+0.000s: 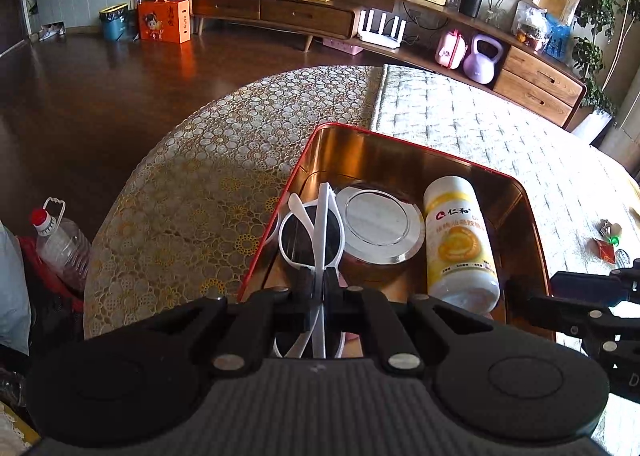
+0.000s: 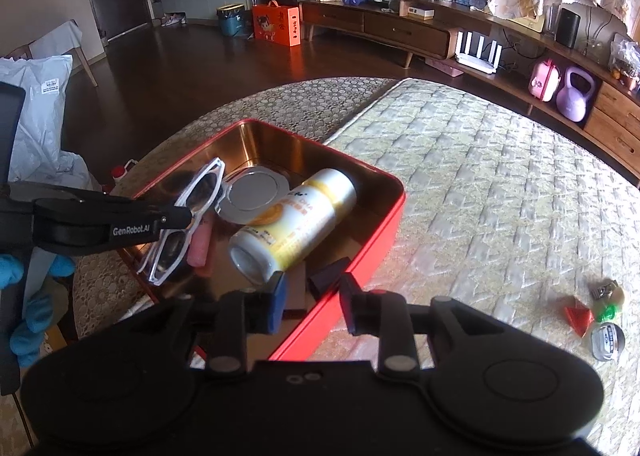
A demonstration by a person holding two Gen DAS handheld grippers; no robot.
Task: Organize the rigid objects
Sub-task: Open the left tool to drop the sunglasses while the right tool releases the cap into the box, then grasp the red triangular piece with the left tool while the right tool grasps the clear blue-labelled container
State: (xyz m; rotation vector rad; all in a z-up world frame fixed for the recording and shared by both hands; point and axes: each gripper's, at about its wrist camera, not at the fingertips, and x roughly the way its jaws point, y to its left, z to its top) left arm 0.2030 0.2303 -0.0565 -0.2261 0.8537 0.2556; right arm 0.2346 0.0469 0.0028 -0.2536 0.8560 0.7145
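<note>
Left wrist view cuts off the near end of the sunglasses (image 1: 316, 240) behind the left gripper (image 1: 319, 288), whose fingers (image 1: 304, 288) are clamped tight on the folded white frame, long axis running away from the camera, above the red tin (image 1: 400, 136). Right wrist view shows the right gripper (image 2: 312, 296) with fingers (image 2: 278, 296) apart, straddling the tin's near wall, empty, just beside the bottle (image 2: 296, 216) lying diagonally inside; a pink thing under the glasses is hard to identify.

A red tin (image 1: 536, 232) (coppery inside) is holding white-framed sunglasses (image 1: 316, 240), a silver-lidded jar (image 1: 380, 224) and a white-and-yellow bottle (image 1: 460, 240); a pale quilted cloth (image 2: 480, 184) is covering the counter.
</note>
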